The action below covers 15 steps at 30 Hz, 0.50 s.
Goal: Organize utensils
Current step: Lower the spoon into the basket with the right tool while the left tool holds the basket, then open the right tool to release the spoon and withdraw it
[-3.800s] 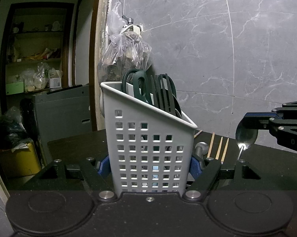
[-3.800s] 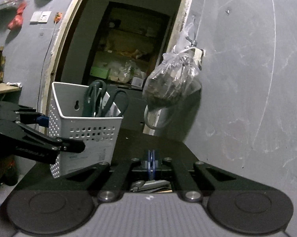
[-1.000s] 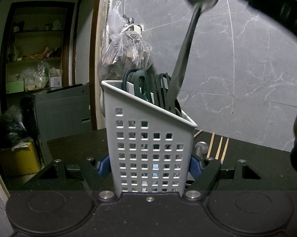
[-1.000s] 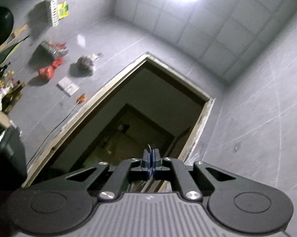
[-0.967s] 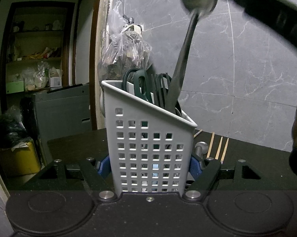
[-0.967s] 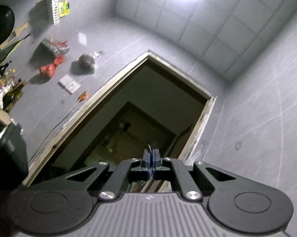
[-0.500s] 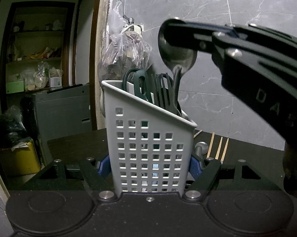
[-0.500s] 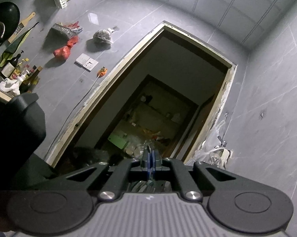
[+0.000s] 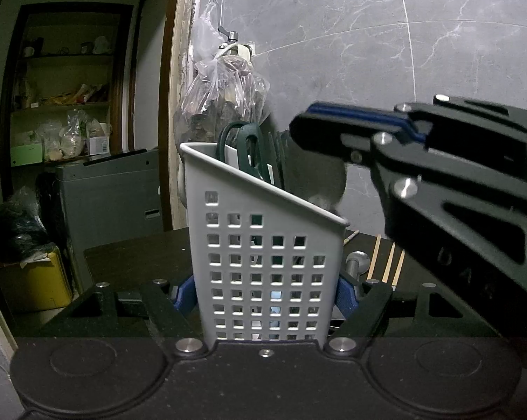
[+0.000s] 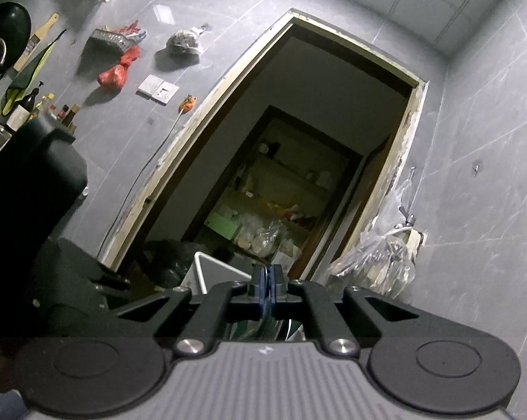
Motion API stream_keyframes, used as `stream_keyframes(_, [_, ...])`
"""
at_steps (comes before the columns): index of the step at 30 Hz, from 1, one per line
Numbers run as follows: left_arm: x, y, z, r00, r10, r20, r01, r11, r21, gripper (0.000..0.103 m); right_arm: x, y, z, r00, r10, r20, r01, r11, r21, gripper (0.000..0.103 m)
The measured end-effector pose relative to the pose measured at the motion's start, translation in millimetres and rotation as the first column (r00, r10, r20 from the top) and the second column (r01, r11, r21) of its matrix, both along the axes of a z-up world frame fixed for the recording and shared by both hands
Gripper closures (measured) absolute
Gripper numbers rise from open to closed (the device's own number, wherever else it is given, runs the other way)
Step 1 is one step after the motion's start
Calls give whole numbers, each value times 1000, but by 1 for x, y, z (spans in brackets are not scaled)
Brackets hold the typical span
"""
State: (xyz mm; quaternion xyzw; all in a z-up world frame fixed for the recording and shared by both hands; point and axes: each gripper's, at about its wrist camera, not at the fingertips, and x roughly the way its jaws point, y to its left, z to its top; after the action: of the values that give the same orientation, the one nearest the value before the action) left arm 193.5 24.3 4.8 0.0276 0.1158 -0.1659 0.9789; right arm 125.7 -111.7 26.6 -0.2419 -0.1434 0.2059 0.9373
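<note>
Spoon (image 9: 328,182) now lower, into caddy (image 9: 267,266)

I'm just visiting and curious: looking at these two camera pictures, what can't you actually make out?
- Metal spoon, left view: blurred, handle hidden inside the white perforated plastic caddy.
- Right gripper grip: the spoon's bowl hangs below its fingers, contact unclear.
- Dark green scissors: blades hidden by the caddy wall.
- Right view: the gripper body covers the caddy's contents.

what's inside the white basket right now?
In the white basket: dark green scissors sticking up, plus a spoon whose bowl shows at the rim under the right gripper. The basket wall covers everything lower.
</note>
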Motion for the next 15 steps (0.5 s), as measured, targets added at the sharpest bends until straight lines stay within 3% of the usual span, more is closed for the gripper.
stream_keyframes(10, [0,0,0,1000,0,0,0,1000,-1,26,0,-6,2,1000,-14,-2,14,1000,18,96])
stream_keyframes(13, [0,0,0,1000,1,-1,-1,1000,-2,26,-2,-15,6,998,-53,25,52,997,49,74])
stream_keyframes(15, [0,0,0,1000,0,-1,0,1000,-3,26,-3,-24,8,995,-98,32,96,993,69,41])
